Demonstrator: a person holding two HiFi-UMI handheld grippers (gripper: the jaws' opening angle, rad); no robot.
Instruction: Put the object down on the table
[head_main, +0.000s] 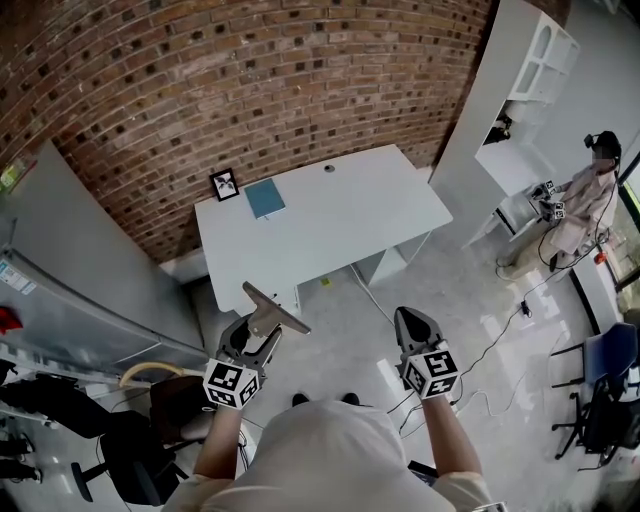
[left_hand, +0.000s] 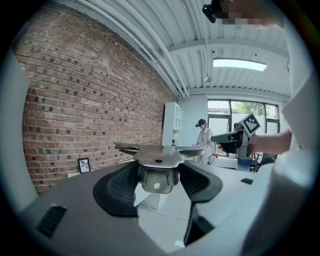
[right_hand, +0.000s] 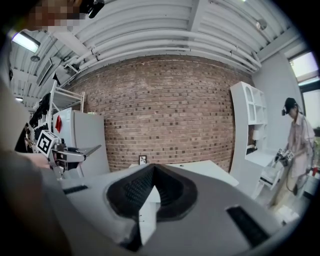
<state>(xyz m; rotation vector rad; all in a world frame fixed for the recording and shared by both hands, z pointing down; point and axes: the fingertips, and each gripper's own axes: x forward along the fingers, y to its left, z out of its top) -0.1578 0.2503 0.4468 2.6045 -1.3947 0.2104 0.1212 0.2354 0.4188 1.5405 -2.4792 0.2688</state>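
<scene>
Fingers (left_hand: 118, 192) of left gripper (left_hand: 157, 172) clamp bracket (left_hand: 150, 156), right gripper (right_hand: 150, 170) closed empty; carry it level over table (head_main: 345, 215), set flat, then release.

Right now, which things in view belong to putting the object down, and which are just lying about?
Job in hand:
metal bracket, clamped in the left gripper
white table, where it goes

Lying about:
picture frame, on the table
blue notebook, on the table
</scene>
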